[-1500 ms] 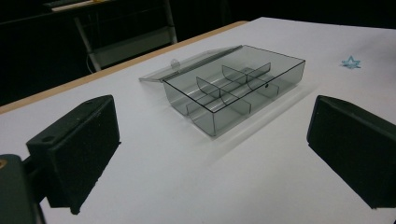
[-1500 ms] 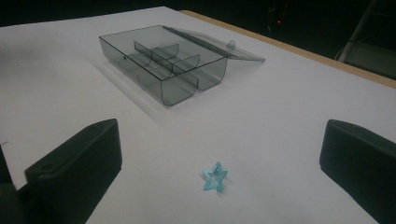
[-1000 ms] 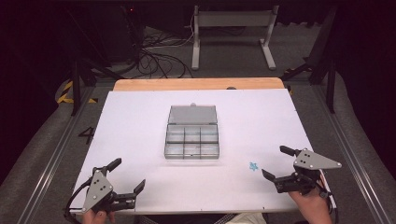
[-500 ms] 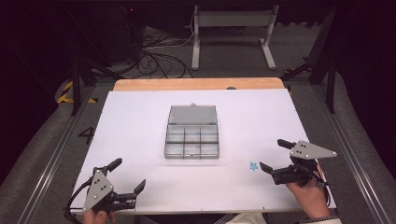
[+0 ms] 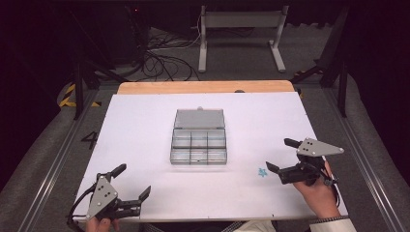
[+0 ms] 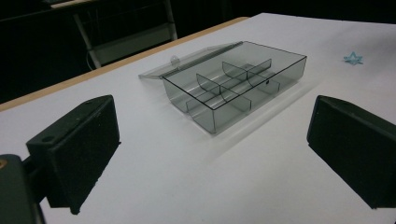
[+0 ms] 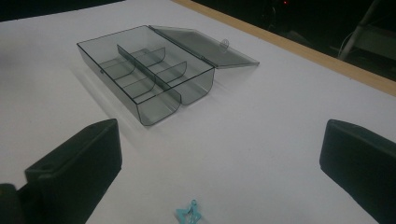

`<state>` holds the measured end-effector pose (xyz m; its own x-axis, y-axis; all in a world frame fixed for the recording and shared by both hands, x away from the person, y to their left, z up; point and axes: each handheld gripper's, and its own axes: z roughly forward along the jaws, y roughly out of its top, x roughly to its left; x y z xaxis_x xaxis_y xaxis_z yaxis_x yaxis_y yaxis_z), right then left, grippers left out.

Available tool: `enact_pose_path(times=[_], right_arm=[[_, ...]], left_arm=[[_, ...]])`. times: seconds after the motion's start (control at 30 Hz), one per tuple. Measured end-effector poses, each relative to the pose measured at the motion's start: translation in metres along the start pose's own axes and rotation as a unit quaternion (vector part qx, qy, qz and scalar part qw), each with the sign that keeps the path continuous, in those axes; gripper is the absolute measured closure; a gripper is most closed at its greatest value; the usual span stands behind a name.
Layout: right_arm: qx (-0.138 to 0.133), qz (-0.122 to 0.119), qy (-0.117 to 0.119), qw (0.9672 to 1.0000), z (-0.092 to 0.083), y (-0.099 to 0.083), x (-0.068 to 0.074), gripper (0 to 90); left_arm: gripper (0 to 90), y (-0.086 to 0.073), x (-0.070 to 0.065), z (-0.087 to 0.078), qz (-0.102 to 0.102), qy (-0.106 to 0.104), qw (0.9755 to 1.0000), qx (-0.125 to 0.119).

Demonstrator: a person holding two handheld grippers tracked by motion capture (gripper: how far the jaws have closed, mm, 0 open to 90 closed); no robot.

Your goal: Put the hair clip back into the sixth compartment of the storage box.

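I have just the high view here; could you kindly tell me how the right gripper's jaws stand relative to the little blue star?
Observer: The right gripper is open, and in its own view the blue star lies on the table between the jaws, near the bottom edge, untouched.
Operator: Thank you. Is anything in the organizer box?
Observer: The left gripper view shows the clear box with its compartments bare.
Operator: And its lid?
Observer: The lid lies folded back flat on the table, a small latch tab at its far edge.
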<state>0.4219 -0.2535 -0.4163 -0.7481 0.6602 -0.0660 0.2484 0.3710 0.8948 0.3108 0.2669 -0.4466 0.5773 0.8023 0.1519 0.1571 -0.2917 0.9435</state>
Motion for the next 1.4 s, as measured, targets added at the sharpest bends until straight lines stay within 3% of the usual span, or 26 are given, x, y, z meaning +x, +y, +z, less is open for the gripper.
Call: enact_pose_path(times=[0.3, 0.6, 0.83, 0.97, 1.17, 1.2, 1.23, 1.4], right_arm=[[0.014, 0.006, 0.007, 0.9999, 0.005, 0.001, -0.002, 0.0], [0.065, 0.014, 0.006, 0.9978, 0.009, 0.007, -0.001, 1.7], [0.124, 0.002, -0.003, 0.9923, 0.017, 0.012, 0.003, 9.6], [0.14, 0.002, -0.002, 0.9901, 0.021, 0.012, 0.003, 13.7], [0.183, 0.012, 0.008, 0.9829, 0.031, 0.009, 0.003, 22.9], [0.183, 0.012, 0.008, 0.9829, 0.031, 0.009, 0.003, 22.9], [0.195, 0.013, 0.012, 0.9806, 0.033, 0.008, 0.003, 25.3], [0.211, 0.014, 0.015, 0.9772, 0.037, 0.008, 0.003, 30.1]], left_arm=[[3.0, 0.0, 0.0, 0.0, 0.003, 0.001, 1.0, -0.001], [3.0, 0.0, 0.0, 0.0, 0.002, 0.0, 1.0, 0.001], [3.0, 0.0, 0.0, 0.0, 0.002, 0.0, 1.0, 0.002], [3.0, 0.0, 0.0, 0.0, 0.003, 0.0, 1.0, 0.002], [3.0, 0.0, 0.0, 0.0, 0.002, -0.001, 1.0, 0.001], [3.0, 0.0, 0.0, 0.0, 0.001, -0.001, 1.0, 0.001], [3.0, 0.0, -0.001, 0.0, -0.002, -0.001, 1.0, 0.001], [3.0, 0.0, -0.001, 0.0, -0.002, -0.001, 1.0, 0.002]])
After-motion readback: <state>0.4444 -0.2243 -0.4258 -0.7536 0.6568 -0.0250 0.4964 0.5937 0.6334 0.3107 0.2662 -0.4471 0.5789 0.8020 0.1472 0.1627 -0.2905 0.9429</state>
